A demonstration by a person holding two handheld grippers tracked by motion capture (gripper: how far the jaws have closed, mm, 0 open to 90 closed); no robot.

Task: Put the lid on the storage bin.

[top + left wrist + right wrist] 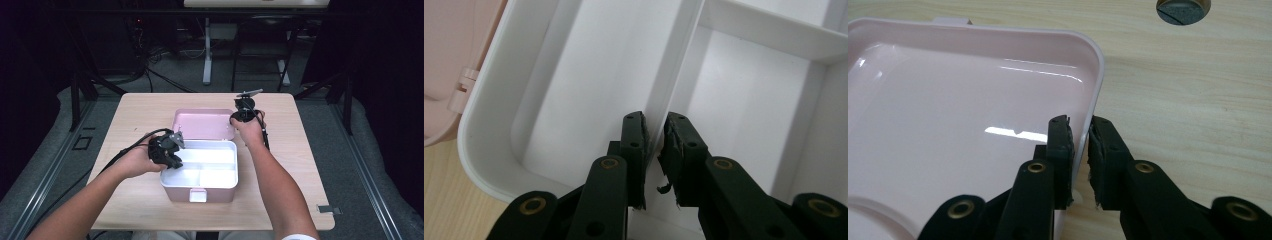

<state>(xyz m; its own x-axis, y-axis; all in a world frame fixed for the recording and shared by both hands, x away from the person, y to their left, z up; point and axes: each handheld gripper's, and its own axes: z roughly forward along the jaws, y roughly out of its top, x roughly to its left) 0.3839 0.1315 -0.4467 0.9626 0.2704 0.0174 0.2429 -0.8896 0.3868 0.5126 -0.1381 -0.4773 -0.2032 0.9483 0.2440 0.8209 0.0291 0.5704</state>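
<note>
On the wooden counter [135,112] sits an open pink lunch box [200,172], its lid [202,124] flat behind. Left tool [655,150] pinches the white tray's divider wall [674,75]; right tool [1080,150] clamps the lid's rim. A round grommet [1182,10] lies beyond.

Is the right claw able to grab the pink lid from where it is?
Probably yes. The right claw already straddles the pink lid's side rim, one pad inside and one outside, with only bare table beside it.
</note>
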